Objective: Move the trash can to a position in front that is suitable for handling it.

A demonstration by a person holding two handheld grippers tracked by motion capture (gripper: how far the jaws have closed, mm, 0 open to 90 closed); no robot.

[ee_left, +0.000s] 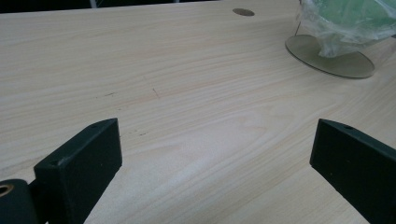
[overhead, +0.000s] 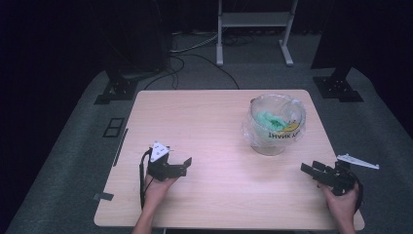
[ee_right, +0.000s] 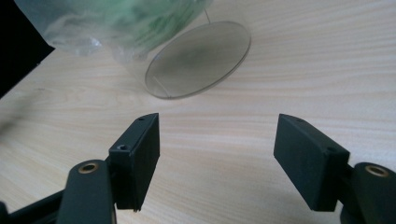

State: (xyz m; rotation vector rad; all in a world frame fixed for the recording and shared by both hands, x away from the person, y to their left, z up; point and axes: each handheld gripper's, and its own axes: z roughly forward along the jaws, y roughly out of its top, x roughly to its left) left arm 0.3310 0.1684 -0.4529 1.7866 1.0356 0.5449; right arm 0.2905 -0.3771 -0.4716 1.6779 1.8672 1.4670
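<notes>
A clear round container (overhead: 275,124) lined with a plastic bag stands at the table's right back; something green (overhead: 270,120) lies inside. Its base (ee_left: 329,56) and bag show at the top right of the left gripper view, and its base (ee_right: 198,60) at the top of the right gripper view. My left gripper (overhead: 187,165) rests low at the front left, jaws wide apart (ee_left: 215,158) with bare wood between them. Held at the front right, my right gripper (overhead: 308,168) points towards the container, open (ee_right: 217,154) and empty.
The light wooden table (overhead: 214,136) has a small round cap (ee_left: 243,12) set in its top. A white pointed plate (overhead: 358,161) sticks out past the right edge. A white stand (overhead: 255,29) and dark equipment bases (overhead: 114,90) stand on the grey floor behind.
</notes>
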